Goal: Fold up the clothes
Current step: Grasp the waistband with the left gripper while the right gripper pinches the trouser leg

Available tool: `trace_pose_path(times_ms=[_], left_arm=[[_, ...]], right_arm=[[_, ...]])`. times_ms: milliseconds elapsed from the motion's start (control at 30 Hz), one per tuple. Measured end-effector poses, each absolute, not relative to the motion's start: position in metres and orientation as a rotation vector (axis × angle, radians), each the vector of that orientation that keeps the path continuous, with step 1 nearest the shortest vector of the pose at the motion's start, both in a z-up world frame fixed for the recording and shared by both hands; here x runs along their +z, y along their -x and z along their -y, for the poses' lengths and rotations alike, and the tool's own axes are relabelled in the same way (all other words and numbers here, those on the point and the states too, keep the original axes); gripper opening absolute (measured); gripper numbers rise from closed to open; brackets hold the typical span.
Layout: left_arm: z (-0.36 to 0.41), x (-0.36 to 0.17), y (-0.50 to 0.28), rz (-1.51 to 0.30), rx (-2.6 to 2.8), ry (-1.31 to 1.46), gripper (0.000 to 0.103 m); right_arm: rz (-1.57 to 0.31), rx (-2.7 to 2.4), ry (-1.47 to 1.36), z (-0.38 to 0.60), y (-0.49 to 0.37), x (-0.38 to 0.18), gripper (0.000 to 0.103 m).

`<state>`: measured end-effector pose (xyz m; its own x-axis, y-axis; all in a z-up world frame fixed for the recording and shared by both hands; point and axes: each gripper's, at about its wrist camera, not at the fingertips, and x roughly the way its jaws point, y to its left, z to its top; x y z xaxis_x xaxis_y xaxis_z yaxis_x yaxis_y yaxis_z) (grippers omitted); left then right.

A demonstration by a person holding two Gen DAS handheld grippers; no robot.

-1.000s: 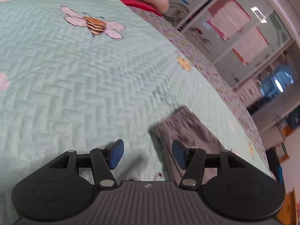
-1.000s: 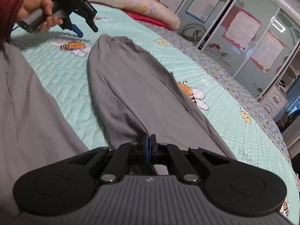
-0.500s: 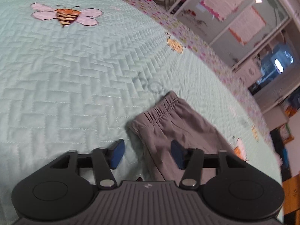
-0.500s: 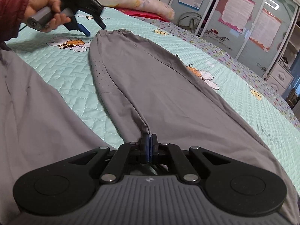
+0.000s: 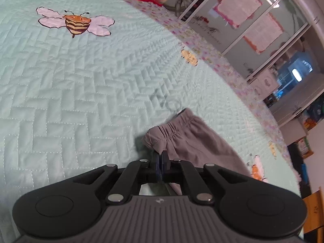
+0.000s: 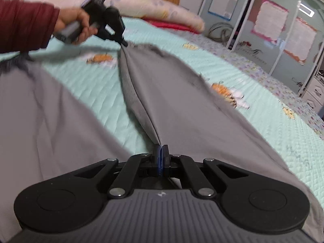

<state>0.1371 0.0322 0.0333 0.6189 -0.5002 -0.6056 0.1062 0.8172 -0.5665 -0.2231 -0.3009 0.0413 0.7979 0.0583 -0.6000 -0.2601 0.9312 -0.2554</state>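
Left tool: jaws have just closed on the cuff of the trousers. Right tool: clamped on the same leg's inner edge, nearer the crotch. Trousers lie spread on the bed (both legs apart). No fold is made yet; all folding remains.

A home bedroom — quilted bed, pillow, wardrobe doors.

Grey trousers lie spread on the bed, one leg running from 6 o'clock toward 11 o'clock. The elasticated cuff is gathered, its corner raised off the quilt.
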Motion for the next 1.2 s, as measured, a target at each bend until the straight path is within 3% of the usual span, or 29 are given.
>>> trace_pose_path(times_ms=[233, 467, 567, 733, 933, 1000, 1067, 1167, 1200], left_arm=[[0.011, 0.075, -0.164, -0.823, -0.416, 0.515, 0.001], [0.011, 0.145, -0.156, -0.555, -0.57, 0.649, 0.001], [-0.009, 0.116, -0.146, -0.602, -0.51, 0.584, 0.001], [-0.037, 0.024, -0.139, -0.804, -0.358, 0.508, 0.001], [-0.05, 0.008, -0.133, -0.77, -0.385, 0.538, 0.004], [-0.053, 0.012, -0.132, -0.764, -0.376, 0.55, 0.016], [-0.063, 0.018, -0.128, -0.75, -0.324, 0.589, 0.044], [-0.084, 0.026, -0.115, -0.735, -0.213, 0.692, 0.054], [-0.091, 0.028, -0.11, -0.731, -0.172, 0.729, 0.054]], right_arm=[[-0.582, 0.065, 0.272, 0.34, 0.192, 0.071, 0.0], [-0.344, -0.092, 0.311, 0.345, 0.21, 0.114, 0.0], [-0.383, 0.004, 0.288, 0.33, 0.222, 0.098, 0.0], [-0.573, 0.149, 0.328, 0.298, 0.221, 0.029, 0.0], [-0.596, 0.167, 0.406, 0.285, 0.227, 0.019, 0.0], [-0.606, 0.178, 0.419, 0.285, 0.227, 0.019, 0.0], [-0.613, 0.187, 0.412, 0.286, 0.226, 0.019, 0.0], [-0.616, 0.208, 0.358, 0.292, 0.226, 0.023, 0.01], [-0.614, 0.214, 0.339, 0.295, 0.227, 0.025, 0.021]])
